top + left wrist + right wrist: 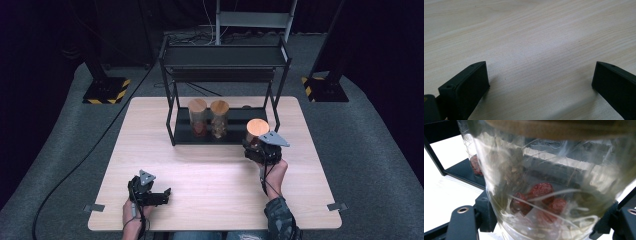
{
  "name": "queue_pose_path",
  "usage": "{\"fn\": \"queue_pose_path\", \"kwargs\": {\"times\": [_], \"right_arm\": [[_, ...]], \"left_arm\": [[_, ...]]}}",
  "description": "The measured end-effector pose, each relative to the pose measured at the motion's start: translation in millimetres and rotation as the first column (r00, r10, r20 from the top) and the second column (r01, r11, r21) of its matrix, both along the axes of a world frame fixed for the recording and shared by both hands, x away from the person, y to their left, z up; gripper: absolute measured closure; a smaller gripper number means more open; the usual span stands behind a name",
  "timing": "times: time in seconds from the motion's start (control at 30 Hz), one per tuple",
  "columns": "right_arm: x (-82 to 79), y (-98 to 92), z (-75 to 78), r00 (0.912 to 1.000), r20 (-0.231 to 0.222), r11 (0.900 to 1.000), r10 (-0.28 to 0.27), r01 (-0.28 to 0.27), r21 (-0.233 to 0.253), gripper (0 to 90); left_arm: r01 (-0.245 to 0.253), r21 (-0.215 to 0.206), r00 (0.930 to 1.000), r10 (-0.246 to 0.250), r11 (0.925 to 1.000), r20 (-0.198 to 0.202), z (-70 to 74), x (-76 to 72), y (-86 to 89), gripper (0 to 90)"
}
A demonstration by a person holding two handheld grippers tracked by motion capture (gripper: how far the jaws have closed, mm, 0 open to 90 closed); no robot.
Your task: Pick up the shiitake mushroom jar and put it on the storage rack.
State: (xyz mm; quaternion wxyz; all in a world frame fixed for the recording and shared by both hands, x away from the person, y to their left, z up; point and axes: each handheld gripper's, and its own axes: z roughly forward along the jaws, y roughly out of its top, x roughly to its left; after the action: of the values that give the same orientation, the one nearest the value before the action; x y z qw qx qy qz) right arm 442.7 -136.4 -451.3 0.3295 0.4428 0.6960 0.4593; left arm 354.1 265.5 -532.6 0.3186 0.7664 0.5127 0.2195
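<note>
High view showed the right hand-held gripper [258, 146] pinching a jar [257, 131] with a wooden lid, held just at the near right corner of the black rack [172, 131] on the desk [210, 175]. The step in hand looked like carrying this jar to the rack's lower shelf, where two more jars [208, 119] stood side by side toward the left. The next move probably called for easing the jar forward past the rack's right post and setting it down upright to the right of the pair, without knocking them. In the right gripper view the jar [554, 187] sat between the jaws, glass pressed on both sides, red dried fruit [541, 200] at its bottom, the rack's shelf just beyond it. The left hand-held gripper [150, 192] rested low at the desk's near left, well apart from the jar; the left gripper view showed its jaws spread wide over bare wood [536, 50], holding nothing.
</note>
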Motion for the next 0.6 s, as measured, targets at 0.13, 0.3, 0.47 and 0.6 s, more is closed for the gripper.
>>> {"fn": "queue_pose_path", "kwargs": {"times": [0.13, 0.3, 0.47, 0.6], "right_arm": [[3.3, 0.1, -0.7, 1.0, -0.007, 1.0, -0.004, 0.004, 0.002, 24.5], [7.2, -0.3, -1.4, 0.9999, -0.01, 1.0, -0.007, 0.007, 0.006, 24.4], [10.8, -0.2, -1.8, 0.9999, -0.015, 1.0, -0.008, 0.008, 0.006, 24.4], [13.0, 0.5, -1.4, 0.9998, -0.016, 1.0, -0.009, 0.01, 0.008, 24.4]], "left_arm": [[-0.001, -0.001, 1.0, 0.001, 1.0, 0.001, -0.1, 0.0, -0.1, 0.2], [0.0, 0.0, 1.0, 0.0, 1.0, 0.0, 0.0, 0.0, 0.0, 0.2], [-0.001, -0.001, 1.0, 0.001, 1.0, 0.0, 0.0, 0.0, -0.1, 0.2], [-0.001, -0.001, 1.0, 0.001, 1.0, 0.001, 0.0, 0.0, -0.1, 0.2]]}}
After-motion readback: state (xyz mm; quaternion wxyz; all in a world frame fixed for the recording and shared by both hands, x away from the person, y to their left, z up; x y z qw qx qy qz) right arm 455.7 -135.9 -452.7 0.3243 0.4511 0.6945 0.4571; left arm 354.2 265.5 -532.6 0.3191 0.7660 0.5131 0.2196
